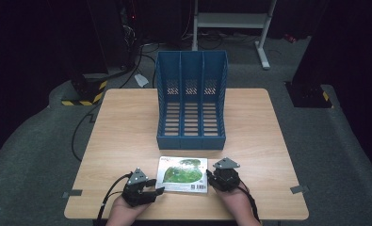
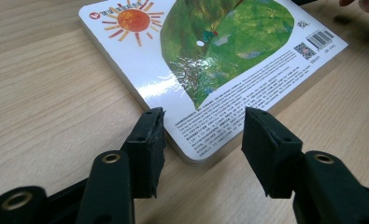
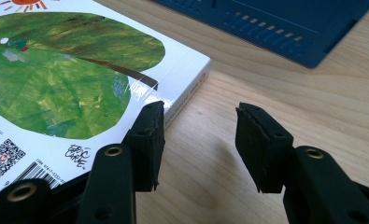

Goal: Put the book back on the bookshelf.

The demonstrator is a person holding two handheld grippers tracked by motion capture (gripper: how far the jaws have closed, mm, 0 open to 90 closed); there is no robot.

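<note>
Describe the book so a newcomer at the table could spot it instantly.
On the wooden table, just in front of the blue three-slot file rack, a thin board book lies flat. Its glossy white cover shows a big green leaf, an orange sun and a barcode.

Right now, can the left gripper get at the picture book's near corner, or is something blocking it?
Probably yes. The left gripper has its jaws apart with the corner of the picture book right between them, and bare table around it, so nothing looks in the way.
</note>
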